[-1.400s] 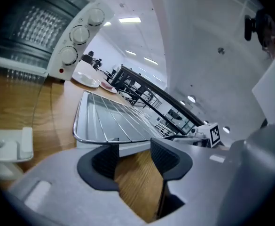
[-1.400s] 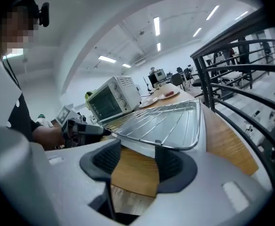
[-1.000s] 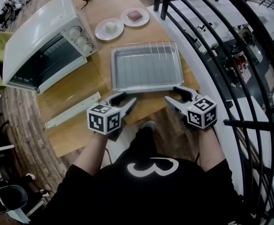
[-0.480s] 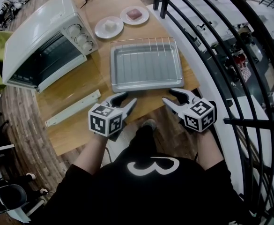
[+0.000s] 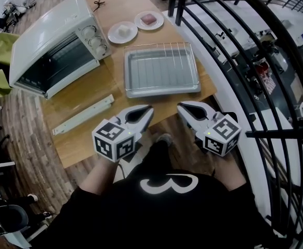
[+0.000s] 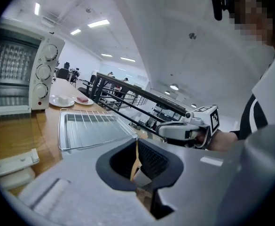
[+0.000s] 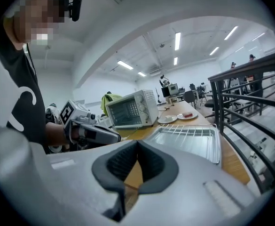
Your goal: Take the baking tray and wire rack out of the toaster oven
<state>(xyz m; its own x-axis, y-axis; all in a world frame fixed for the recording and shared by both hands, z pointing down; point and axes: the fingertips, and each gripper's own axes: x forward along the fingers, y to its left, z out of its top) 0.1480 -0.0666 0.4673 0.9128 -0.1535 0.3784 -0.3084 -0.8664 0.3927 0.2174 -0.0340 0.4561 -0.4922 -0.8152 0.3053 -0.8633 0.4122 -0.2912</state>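
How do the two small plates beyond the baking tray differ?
One plate carries a white block, the other plate a reddish-brown piece. The white-block plate sits close to the toaster oven; the other lies farther off, near the table edge. Both are small, round and white.

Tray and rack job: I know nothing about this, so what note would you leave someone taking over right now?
Left gripper: jaws have just closed; shut, empty, off the tray.
Right gripper: the same.
Things: the tray sits on the table beside the oven, with the rack lying on it.
Done: both are out of the oven.
Left: apparently nothing; the oven door looks closed.
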